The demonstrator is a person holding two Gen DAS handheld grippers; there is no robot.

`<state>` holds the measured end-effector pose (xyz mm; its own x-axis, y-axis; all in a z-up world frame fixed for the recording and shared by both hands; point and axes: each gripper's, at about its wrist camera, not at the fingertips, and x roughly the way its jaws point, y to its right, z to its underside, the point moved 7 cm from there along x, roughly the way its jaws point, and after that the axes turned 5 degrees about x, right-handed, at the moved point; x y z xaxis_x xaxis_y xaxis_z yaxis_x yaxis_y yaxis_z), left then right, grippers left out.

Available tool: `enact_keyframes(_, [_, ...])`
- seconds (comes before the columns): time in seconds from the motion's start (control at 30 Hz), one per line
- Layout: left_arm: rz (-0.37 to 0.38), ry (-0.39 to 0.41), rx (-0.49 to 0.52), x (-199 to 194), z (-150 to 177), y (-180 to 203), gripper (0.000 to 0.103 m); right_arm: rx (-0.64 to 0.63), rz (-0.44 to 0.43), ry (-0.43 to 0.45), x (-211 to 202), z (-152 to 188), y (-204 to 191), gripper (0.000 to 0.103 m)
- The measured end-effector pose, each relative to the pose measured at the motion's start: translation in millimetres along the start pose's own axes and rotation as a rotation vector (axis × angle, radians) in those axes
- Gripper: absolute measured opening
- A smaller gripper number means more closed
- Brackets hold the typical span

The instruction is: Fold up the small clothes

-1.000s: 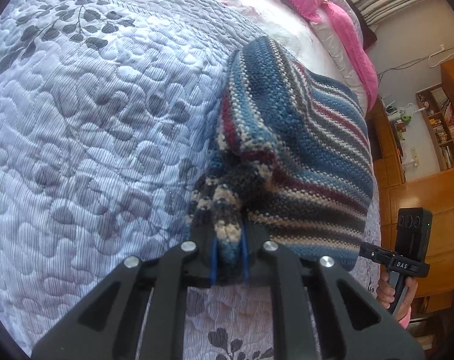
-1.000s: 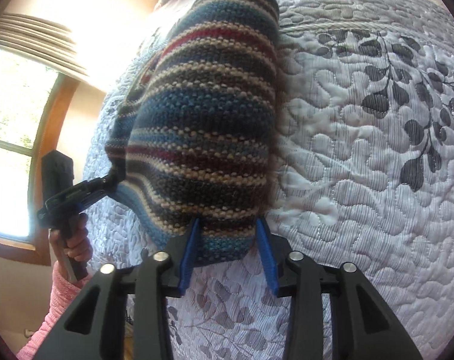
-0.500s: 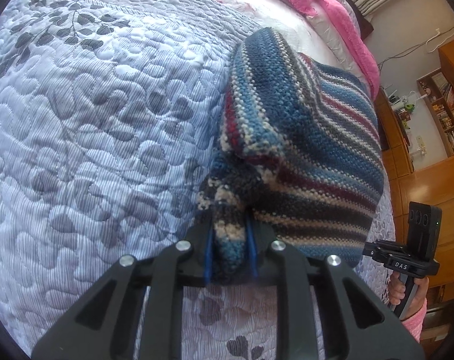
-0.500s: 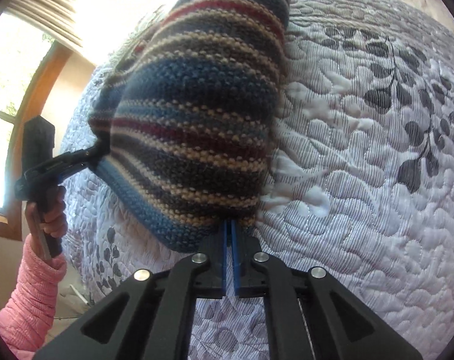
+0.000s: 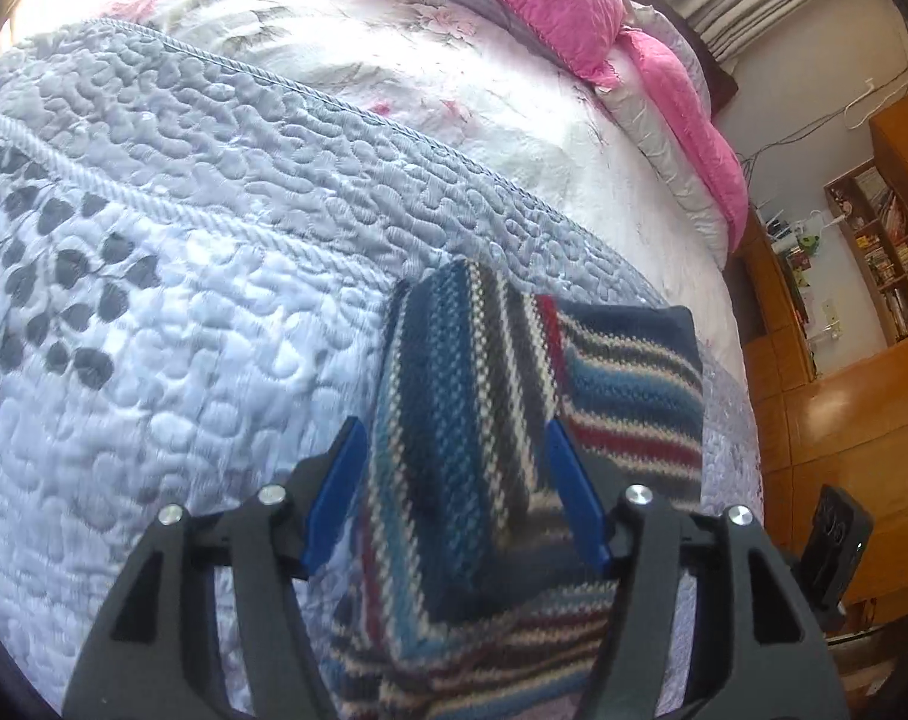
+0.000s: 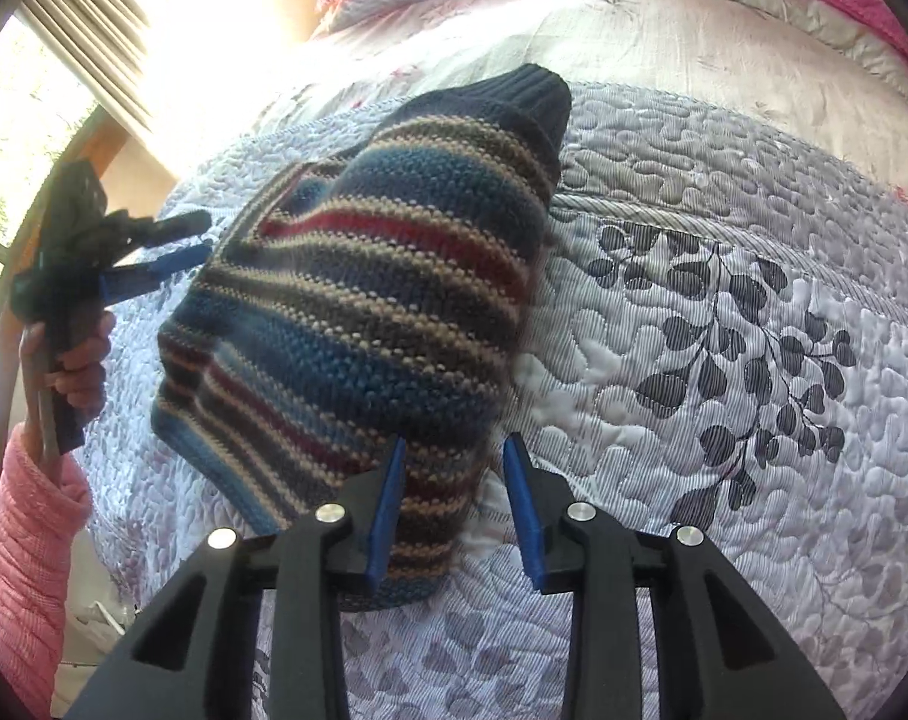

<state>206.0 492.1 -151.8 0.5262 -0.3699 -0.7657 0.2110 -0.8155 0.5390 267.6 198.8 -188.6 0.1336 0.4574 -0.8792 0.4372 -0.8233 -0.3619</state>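
Now that both sets of jaws have let go, the striped knit garment point(image 5: 514, 420) lies folded on the quilted bedspread point(image 5: 184, 330), near the foot edge of the bed and well apart from the pink pillows point(image 5: 544, 6) at the head. Taken from the left: the left gripper point(image 5: 454, 492), which half a second ago was pinched tight on a bunched corner of the knit, now stands with its blue pads point(image 5: 337, 498) wide apart, straddling the folded-over flap without clearly touching it. The flap's stripes run across those of the layer under it, so a fold has been laid. To the right, the right gripper point(image 6: 454, 510), also clamped on the hem a moment ago, has its jaws parted, the garment's near edge just beside the left pad. In the right wrist view the person's hand point(image 6: 76, 360), in a pink sleeve point(image 6: 28, 558), holds the left tool off the far side. Judging from this, one fold is finished and released; the pile looks lumpy and may want another fold or some smoothing.
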Motion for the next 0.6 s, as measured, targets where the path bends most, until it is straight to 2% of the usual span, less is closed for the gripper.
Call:
enact_keyframes(0.07, [0.002,-0.005,-0.018,14,-9,2,0.052,0.01,-0.009,-0.01,7,0,4,0.034])
enact_keyframes(0.13, [0.009,-0.035,0.001,29,-13,10,0.026,0.01,-0.003,-0.017,13,3,7,0.035])
enact_keyframes(0.17, [-0.027,-0.046,0.007,35,-13,11,0.009,0.01,-0.003,-0.02,16,2,6,0.036])
enact_keyframes(0.27, [-0.064,0.005,0.02,30,-14,14,0.007,0.013,-0.013,-0.022,21,3,8,0.037])
enact_keyframes(0.33, [-0.071,0.124,0.029,4,-19,15,0.007,0.008,-0.014,-0.017,21,3,7,0.037])
enact_keyframes(0.4, [-0.068,0.181,0.017,-14,-20,8,0.007,-0.002,0.002,-0.011,21,4,7,0.037])
enact_keyframes(0.5, [-0.166,0.128,0.037,4,-9,-11,0.007,-0.01,0.036,-0.013,24,5,9,0.037])
enact_keyframes(0.57, [-0.192,0.06,0.038,31,3,-23,0.008,-0.003,0.041,-0.026,30,7,9,0.037])
enact_keyframes(0.6, [-0.209,0.062,0.043,37,6,-26,0.008,0.002,0.043,-0.033,32,8,10,0.037])
